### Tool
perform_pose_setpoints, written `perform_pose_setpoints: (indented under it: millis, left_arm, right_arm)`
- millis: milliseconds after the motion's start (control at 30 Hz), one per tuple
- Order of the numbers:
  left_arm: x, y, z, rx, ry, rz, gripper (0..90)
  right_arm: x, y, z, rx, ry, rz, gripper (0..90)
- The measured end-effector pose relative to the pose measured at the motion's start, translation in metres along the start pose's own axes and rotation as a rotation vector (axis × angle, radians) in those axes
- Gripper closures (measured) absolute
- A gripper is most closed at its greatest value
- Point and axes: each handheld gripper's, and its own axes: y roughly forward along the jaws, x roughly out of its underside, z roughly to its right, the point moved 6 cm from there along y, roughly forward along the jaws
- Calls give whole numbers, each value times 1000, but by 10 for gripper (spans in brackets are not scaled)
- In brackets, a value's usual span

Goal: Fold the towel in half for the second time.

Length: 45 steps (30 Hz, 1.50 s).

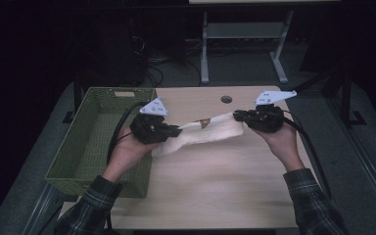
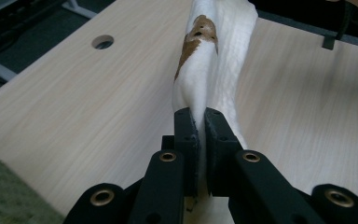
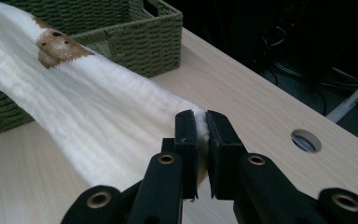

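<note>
With both ends pinched, I hold the white towel stretched between my left gripper and right gripper, above the table; next I would carry it leftward to the basket.

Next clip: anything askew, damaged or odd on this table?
Nothing looks damaged or spilled. The white cloth is stretched between the left claw and the right claw, twisted partway along. Its brown patch looks like a printed design, not a stain. The green basket sits squarely at the table's left edge.
</note>
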Motion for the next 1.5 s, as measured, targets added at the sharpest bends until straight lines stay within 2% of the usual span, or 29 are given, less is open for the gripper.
perform_pose_setpoints:
  millis: [400,433,533,633,767,800,867,933,1000,1100,1133,1200,1233,1267,1300,1367,1467,1500]
  left_arm:
    - [15,-37,-23,-69,-38,10,848]
    - [20,-46,-28,-84,-45,8,848]
    - [24,-54,-32,-97,-58,13,848]
    - [35,-71,-41,-128,-72,12,848]
    - [46,-85,-50,-154,-93,16,848]
    - [46,-85,-50,-154,-93,16,848]
    - [58,-96,-56,-175,-114,22,848]
    - [61,-99,-58,-180,-120,21,848]
    - [72,-107,-63,-194,-146,29,848]
    - [79,-112,-66,-203,-146,24,848]
    - [88,-118,-70,-216,-156,20,848]
    - [95,-122,-73,-226,-170,24,848]
    - [104,-128,-79,-237,-177,20,848]
    - [104,-128,-79,-237,-177,20,848]
    - [109,-130,-81,-240,-189,20,848]
    - [114,-132,-83,-246,-195,17,848]
    - [131,-140,-93,-269,-231,22,848]
    - [131,-140,-93,-269,-231,22,848]
  right_arm:
    - [-39,33,-15,-57,-28,16,835]
    - [-44,40,-19,-69,-31,18,835]
    - [-55,53,-26,-91,-42,19,835]
    - [-64,64,-33,-109,-49,20,835]
    - [-78,82,-44,-129,-68,25,834]
    - [-78,82,-44,-129,-68,25,834]
    - [-85,95,-53,-144,-79,25,834]
    - [-87,99,-56,-153,-86,19,835]
    - [-92,111,-64,-174,-90,18,834]
    - [-96,120,-70,-178,-105,13,834]
    - [-100,129,-75,-186,-116,2,835]
    - [-105,138,-81,-193,-132,-3,834]
    - [-106,141,-83,-196,-131,-8,835]
    - [-106,141,-83,-196,-131,-8,835]
    - [-112,151,-89,-203,-147,-13,835]
    - [-114,156,-92,-204,-156,-15,835]
    - [-123,173,-104,-218,-164,-32,835]
    - [-123,173,-104,-218,-164,-32,835]
